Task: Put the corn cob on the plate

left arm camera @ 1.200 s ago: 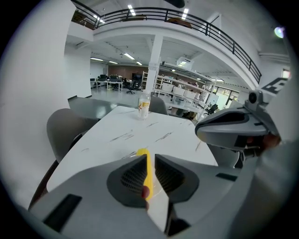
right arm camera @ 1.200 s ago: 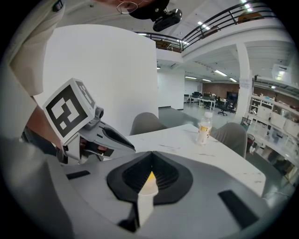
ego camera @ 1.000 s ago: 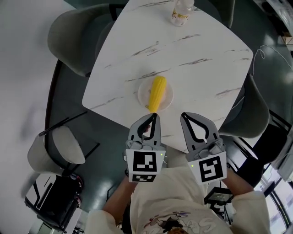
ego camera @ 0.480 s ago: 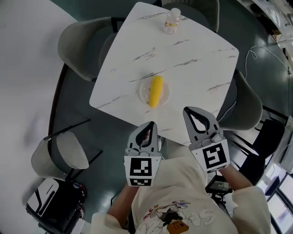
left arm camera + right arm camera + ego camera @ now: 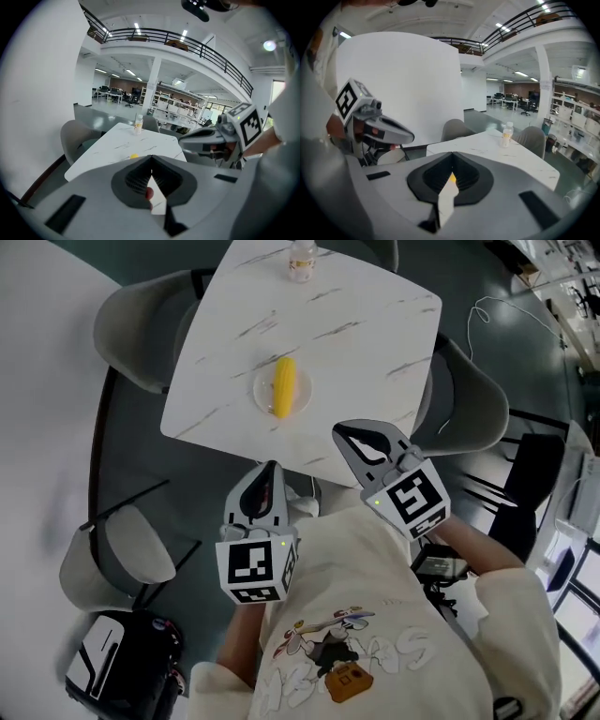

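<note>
- Head view: the bumpy yellow corn cob (image 5: pixel 283 387) lies lengthwise on the small round white plate (image 5: pixel 302 401), well ahead of my left gripper (image 5: pixel 270 470) and right gripper (image 5: pixel 339 432). Placing looks done, so I judge nothing more needs gripping.
- Left gripper view: my jaws are together and empty, with the glossy marble-veined table (image 5: pixel 140 143) ahead.
- Right gripper view: my jaws are pressed together on nothing, and a clear plastic bottle (image 5: pixel 506 133) stands far ahead, to the right.

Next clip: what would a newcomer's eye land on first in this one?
The yellow corn cob stands out first. It lies on a small white plate near the close edge of the marble table and is the only bright colour. Nearer the person, the left gripper and right gripper are both shut, empty and clear of the corn.
</note>
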`<state>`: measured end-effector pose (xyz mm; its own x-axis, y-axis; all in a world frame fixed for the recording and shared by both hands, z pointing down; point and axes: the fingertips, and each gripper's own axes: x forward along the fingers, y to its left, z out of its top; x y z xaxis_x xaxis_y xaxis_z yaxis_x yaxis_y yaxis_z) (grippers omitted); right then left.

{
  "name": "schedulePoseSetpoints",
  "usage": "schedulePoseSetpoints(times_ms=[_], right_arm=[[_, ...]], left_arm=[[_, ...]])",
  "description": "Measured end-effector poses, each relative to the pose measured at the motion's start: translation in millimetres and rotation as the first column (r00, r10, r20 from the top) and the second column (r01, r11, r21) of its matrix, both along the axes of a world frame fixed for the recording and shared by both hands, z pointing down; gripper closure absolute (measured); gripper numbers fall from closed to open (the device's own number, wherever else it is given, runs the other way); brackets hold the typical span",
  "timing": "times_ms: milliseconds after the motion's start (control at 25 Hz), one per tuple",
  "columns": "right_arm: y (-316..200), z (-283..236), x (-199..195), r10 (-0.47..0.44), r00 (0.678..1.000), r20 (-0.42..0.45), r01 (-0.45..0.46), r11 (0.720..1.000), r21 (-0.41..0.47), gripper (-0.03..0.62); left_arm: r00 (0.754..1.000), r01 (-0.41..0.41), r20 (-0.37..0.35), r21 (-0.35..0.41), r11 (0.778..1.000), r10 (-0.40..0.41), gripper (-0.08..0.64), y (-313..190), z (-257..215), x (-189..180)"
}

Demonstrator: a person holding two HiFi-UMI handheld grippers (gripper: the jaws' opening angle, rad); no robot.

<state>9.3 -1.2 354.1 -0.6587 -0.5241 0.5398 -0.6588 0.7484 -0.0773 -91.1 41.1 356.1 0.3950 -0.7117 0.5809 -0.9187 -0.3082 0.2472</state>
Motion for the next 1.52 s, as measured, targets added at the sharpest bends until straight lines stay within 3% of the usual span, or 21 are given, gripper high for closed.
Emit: schedulePoseSetpoints(times_ms=[200, 360, 480, 640, 960, 1160, 1520], right_arm=[[34, 19, -6, -0.051, 0.996, 0.073, 0.058, 0.994, -0.093, 0.589], [52, 2, -10, -0.043, 0.994, 0.097, 0.050, 0.996, -0.075, 0.589], [63, -6, -10, -0.002, 0.990, 0.138, 0.014, 0.997, -0.082, 0.589], [80, 6, -1, 0.087, 0.979, 0.186, -0.058, 0.986, -0.159, 0.589], [128, 0, 5, 0.157, 0.957, 0.246, -0.101, 0.969, -0.226, 0.589], [149, 6, 6, 0.159, 0.957, 0.242, -0.094, 0.960, -0.262, 0.589], [156, -7, 12, 0.170, 0.956, 0.240, -0.115, 0.966, -0.230, 0.589]], left_arm=[[1.000, -0.010, 0.003, 0.058, 0.998, 0.010, 0.551, 19, -22, 6], [0.999, -0.033, -0.011, 0.071, 0.997, 0.034, 0.551, 41, -30, 16], [0.999, -0.036, -0.022, 0.072, 0.997, 0.038, 0.551, 51, -30, 16], [0.999, -0.047, -0.023, 0.085, 0.995, 0.050, 0.551, 55, -28, 19], [0.993, -0.117, -0.020, 0.074, 0.990, 0.119, 0.551, 97, -24, 30], [0.989, -0.146, -0.006, 0.052, 0.988, 0.146, 0.551, 115, -17, 32], [0.987, -0.160, -0.018, 0.054, 0.986, 0.161, 0.551, 124, -19, 39]])
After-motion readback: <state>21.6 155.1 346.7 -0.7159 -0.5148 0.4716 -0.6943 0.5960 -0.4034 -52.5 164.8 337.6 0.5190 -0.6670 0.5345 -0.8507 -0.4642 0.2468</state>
